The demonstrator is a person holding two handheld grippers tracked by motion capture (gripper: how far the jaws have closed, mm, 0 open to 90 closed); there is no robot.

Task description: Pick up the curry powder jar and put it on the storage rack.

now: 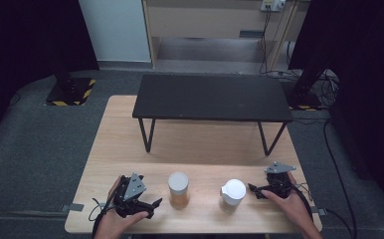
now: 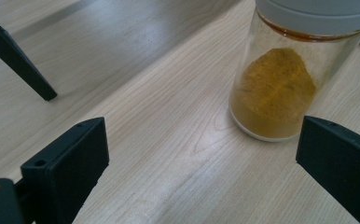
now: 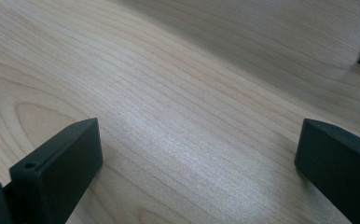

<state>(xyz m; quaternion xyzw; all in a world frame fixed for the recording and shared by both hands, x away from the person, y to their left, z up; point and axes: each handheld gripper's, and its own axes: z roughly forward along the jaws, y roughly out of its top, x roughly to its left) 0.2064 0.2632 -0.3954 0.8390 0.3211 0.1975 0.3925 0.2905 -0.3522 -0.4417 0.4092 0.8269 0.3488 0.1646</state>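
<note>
Standing upright, lid up, the spice jar [image 2: 280, 88] faces wide-open left tongs [image 2: 201, 158].

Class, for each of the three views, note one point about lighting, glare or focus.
High view: table lit, surroundings dark. Left gripper view: spice jar sharp, soft sheen on the wood. Right gripper view: pale glare streak across the grain, jaws slightly blurred.

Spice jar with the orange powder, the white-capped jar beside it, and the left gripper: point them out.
Spice jar [image 2: 273, 93]: left gripper view, on the powder-filled glass.
White-capped jar [image 1: 234, 189]: high view, on its cap.
Left gripper [image 1: 152, 208]: high view, between its fingertips.
</note>
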